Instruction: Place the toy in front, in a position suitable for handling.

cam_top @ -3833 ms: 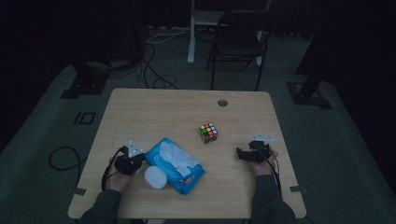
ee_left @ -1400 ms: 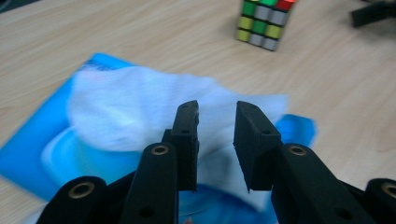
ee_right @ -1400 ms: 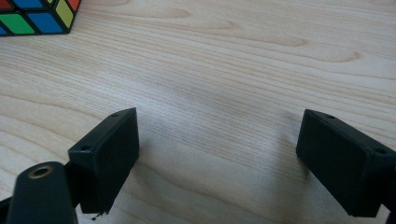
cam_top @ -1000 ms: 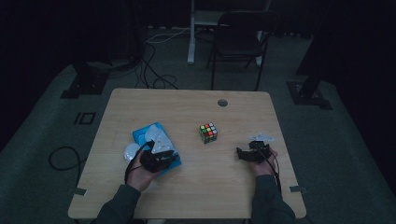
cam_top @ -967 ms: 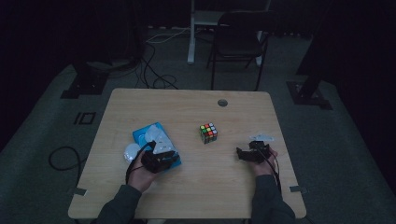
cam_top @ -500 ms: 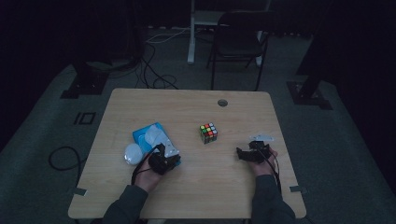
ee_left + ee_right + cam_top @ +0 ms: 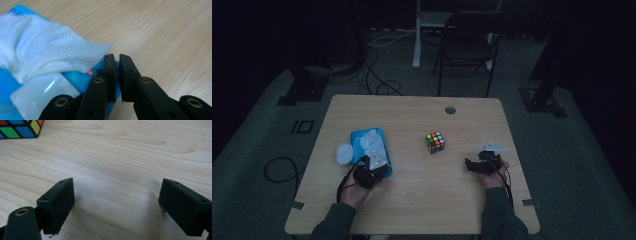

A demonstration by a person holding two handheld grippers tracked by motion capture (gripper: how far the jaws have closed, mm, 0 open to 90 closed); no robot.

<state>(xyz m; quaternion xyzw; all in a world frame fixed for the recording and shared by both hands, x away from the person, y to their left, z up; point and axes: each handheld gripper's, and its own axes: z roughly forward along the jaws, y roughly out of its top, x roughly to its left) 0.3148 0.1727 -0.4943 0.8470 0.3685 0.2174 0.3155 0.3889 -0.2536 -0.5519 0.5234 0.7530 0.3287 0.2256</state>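
A blue wipes pack (image 7: 361, 136) lies left of the table's middle, with a white wipe (image 7: 373, 142) standing out of its top. My left gripper (image 7: 378, 169) is at the pack's near end. In the left gripper view the jaws have just been closing and now stand nearly together (image 7: 116, 57). I see nothing between them; the wipe's (image 7: 45, 50) corner ends just beyond their tips, over the pack (image 7: 75, 78). A colourful puzzle cube (image 7: 435, 142) sits mid-table. My right gripper (image 7: 469, 165) rests on the wood, open and empty (image 7: 117, 185), with the cube (image 7: 20, 128) far off at upper left.
A white round lid (image 7: 344, 152) lies beside the pack's left edge. The wooden table (image 7: 427, 200) has a cable hole (image 7: 450, 109) near its far edge. A dark chair (image 7: 467, 45) and floor cables stand beyond the table.
The left hand has slid left and nearer along the pack's near end. The pack lies farther back and left than at the earliest frame. The right hand has kept still.
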